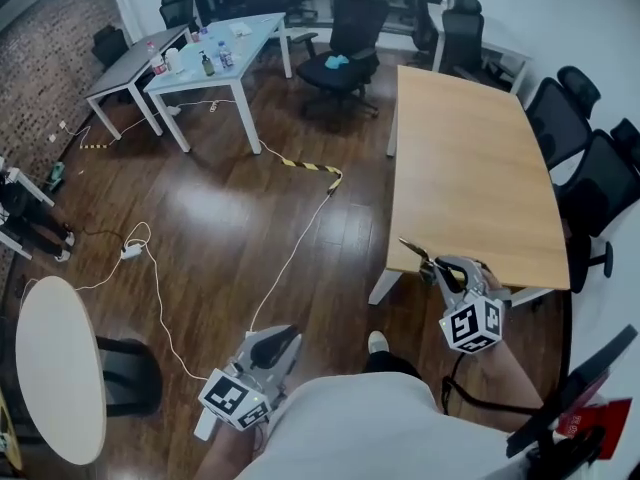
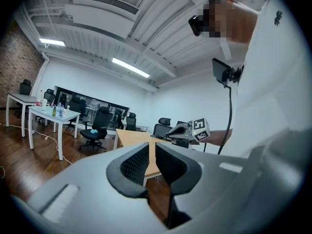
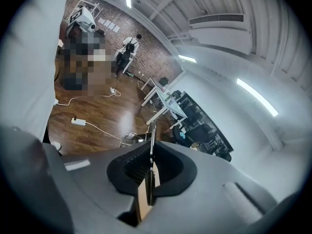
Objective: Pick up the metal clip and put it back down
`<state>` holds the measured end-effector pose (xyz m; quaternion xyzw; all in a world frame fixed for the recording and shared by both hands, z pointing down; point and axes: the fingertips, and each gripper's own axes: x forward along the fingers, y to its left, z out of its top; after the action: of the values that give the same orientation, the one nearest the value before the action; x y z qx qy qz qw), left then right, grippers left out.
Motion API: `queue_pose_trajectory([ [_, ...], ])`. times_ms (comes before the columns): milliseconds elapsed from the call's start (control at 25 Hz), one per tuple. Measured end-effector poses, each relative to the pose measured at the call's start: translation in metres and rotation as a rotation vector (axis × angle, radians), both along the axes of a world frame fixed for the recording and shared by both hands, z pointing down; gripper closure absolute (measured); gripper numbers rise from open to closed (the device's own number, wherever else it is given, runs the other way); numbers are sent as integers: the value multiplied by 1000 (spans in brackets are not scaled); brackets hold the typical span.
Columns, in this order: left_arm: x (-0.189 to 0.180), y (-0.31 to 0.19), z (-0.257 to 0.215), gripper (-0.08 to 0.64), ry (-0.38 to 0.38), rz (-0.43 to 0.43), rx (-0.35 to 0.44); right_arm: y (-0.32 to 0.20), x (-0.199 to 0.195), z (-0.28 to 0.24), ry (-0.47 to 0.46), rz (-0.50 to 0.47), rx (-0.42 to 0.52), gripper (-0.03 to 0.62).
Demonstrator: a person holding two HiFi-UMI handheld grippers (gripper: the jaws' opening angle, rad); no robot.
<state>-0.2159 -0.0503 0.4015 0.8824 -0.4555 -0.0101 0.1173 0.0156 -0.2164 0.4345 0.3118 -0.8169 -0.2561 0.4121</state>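
Note:
The metal clip is thin and dark, with its tip pointing up and left. My right gripper is shut on it at the near left corner of the wooden table. In the right gripper view the clip stands edge-on between the pads of that gripper. My left gripper hangs low beside the person's body, away from the table. Its jaws stand a narrow slit apart with nothing between them. From there the right gripper shows over the table's edge.
Black office chairs line the table's right side, and another stands beyond its far end. White desks with bottles stand at the back left. Cables and a power strip cross the wooden floor. A round pale table is at near left.

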Motion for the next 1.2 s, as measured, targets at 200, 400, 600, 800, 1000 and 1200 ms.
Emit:
queue_pose_trajectory([
  [200,19,-37,-20,529,-21,-20,1,-76,36,42,40,10,-27,591],
  [400,43,-71,-32,528,-49,-27,-48,-152,73,98,75,45,-115,591],
  [600,60,-91,-31,528,-70,-49,-101,-202,88,170,136,47,-177,591],
  [800,70,-103,-31,528,-102,-61,-145,-221,90,217,151,42,-209,591],
  [1000,72,-107,-33,528,-128,-86,-170,-216,83,225,99,13,-193,591],
  [1200,71,-106,-34,528,-135,-90,-175,-214,81,228,70,6,-203,571],
])
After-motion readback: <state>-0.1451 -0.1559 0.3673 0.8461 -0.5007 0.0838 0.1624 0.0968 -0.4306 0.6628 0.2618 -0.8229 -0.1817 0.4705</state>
